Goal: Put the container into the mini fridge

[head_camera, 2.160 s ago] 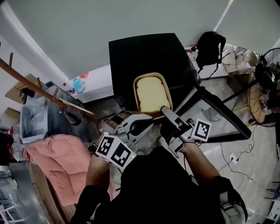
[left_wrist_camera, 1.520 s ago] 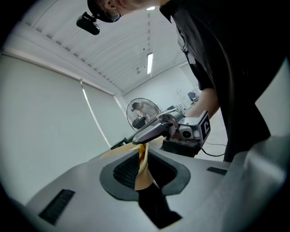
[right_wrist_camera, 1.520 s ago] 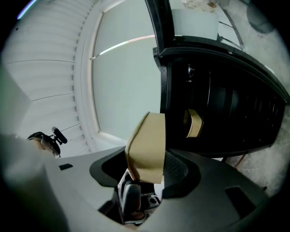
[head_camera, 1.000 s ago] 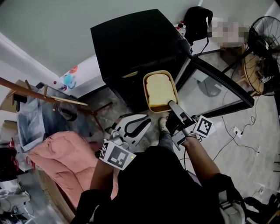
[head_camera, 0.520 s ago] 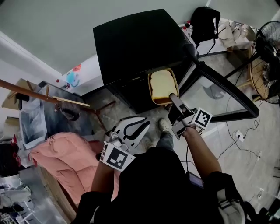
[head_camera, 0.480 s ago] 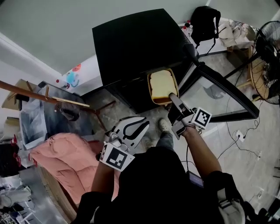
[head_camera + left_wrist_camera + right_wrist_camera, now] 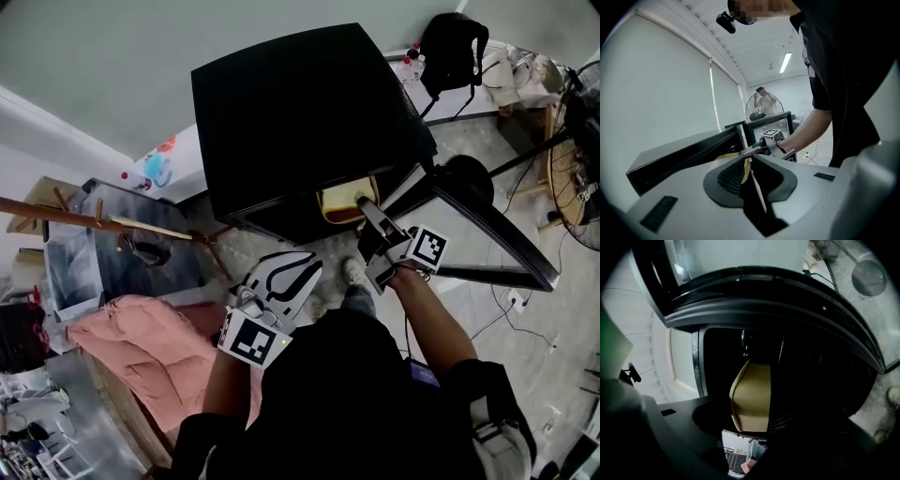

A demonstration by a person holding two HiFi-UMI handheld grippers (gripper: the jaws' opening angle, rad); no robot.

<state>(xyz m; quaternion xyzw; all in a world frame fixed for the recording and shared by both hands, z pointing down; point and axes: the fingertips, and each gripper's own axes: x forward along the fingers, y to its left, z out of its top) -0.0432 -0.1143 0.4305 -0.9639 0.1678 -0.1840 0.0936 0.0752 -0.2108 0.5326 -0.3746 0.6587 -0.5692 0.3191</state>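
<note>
2 grippers show in the head view, both just below a black, box-shaped mini fridge that fills the upper middle of the frame. The fridge's black-framed glass door stands swung open toward the right.

A tan, round-cornered plastic container sits at the fridge's open front, in the centre of the frame. Most of it is hidden under the edge of the fridge top, and only its near end shows. The right gripper is clamped on that near end. In the right gripper view the container stands between the 2 jaws, which press on its sides, and its far end reaches into the dark inside of the fridge.

The left gripper is to the lower left of the container and apart from it. Its own view shows its jaws almost together, with only a thin slit left and nothing in it.

1 grey shoe of the person shows on the floor between the grippers. A pink padded quilt lies at the lower left. A black backpack is at the upper right, beyond the fridge.
</note>
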